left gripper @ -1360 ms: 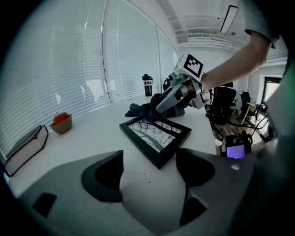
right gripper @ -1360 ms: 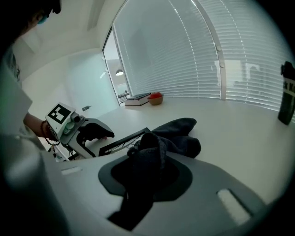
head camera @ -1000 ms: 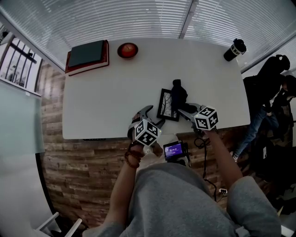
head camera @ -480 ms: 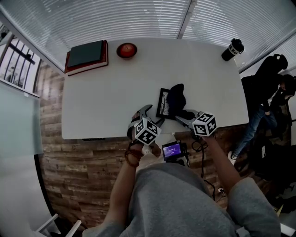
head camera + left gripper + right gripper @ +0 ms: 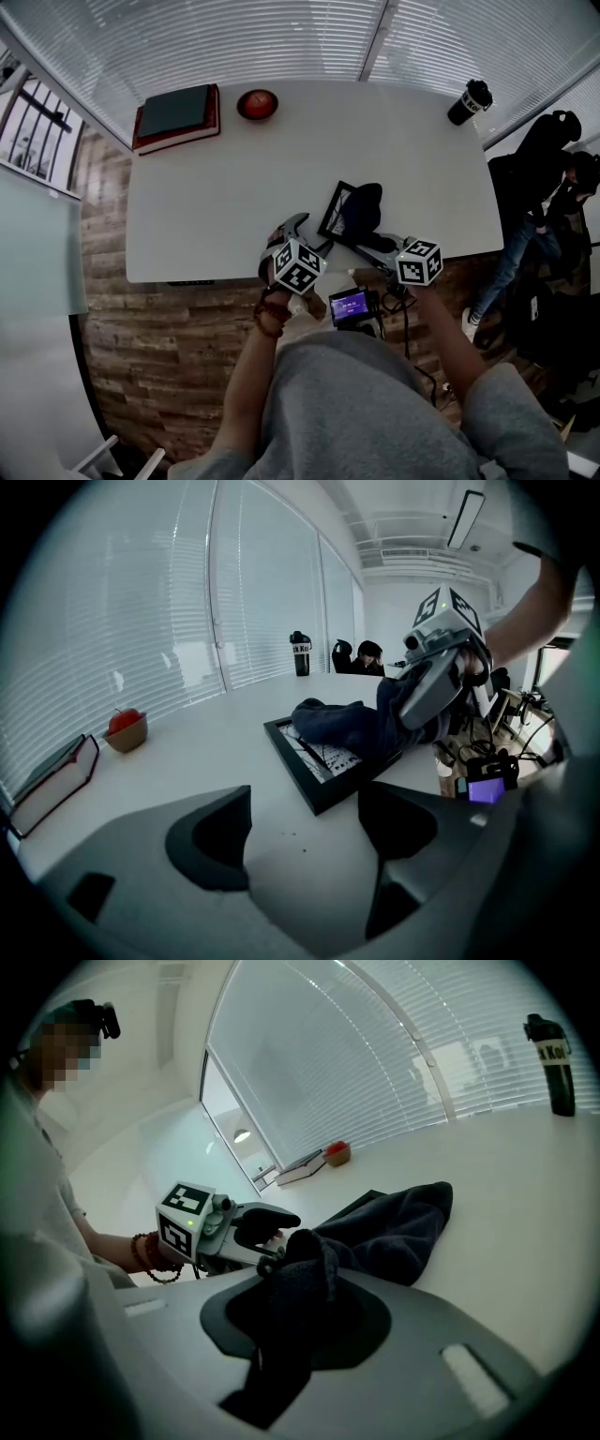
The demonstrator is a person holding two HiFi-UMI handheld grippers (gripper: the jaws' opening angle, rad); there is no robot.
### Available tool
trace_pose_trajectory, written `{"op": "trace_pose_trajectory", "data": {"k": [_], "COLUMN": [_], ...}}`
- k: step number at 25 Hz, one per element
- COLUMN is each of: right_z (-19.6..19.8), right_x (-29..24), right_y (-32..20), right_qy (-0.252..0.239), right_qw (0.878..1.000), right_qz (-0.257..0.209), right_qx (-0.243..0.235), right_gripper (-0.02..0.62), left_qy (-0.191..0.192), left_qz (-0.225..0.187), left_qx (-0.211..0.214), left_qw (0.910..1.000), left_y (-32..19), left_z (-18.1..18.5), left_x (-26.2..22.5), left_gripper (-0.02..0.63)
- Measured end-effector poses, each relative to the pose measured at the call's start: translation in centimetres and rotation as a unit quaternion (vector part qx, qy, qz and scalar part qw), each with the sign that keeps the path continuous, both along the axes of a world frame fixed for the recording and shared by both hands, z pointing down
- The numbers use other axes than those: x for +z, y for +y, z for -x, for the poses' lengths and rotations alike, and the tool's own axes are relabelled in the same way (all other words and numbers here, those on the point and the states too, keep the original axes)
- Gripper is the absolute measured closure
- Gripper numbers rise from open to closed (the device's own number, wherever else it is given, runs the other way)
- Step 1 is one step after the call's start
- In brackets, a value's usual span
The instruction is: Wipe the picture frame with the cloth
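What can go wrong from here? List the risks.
The left gripper is open and empty, so nothing pins the picture frame; the cloth's drag may slide or spin it.
The frame lies near the table's front edge and could be pushed off.
The right gripper grips one end of the cloth, which may bunch.

We find the right half of the picture frame [image 5: 330,210] hidden under the cloth [image 5: 364,204]; its print is unreadable.
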State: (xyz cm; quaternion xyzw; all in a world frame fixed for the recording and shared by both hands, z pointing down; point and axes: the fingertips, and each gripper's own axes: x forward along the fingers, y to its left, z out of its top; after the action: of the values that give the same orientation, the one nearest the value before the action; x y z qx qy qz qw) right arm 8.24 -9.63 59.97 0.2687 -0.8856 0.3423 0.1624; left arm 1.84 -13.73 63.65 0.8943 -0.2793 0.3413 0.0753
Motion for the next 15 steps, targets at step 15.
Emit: {"op": "trace_pose_trajectory", "data": {"k": [15], "right_z": [-0.3], "right_x": [-13.6], "right_y": [-2.2], "right_qy": [-0.161], "right_qw": [0.967], "right_qz": [-0.186], "right_qx": [0.065], "right_gripper": [0.512], "left_qy": [0.072], "left_qz": [-0.017], "left_qx": [-0.008], "left_qw": [0.9972], "left_y": [-0.4], "left_z": [-0.2], "left_x": [-2.3], "left_gripper": [0.258]}}
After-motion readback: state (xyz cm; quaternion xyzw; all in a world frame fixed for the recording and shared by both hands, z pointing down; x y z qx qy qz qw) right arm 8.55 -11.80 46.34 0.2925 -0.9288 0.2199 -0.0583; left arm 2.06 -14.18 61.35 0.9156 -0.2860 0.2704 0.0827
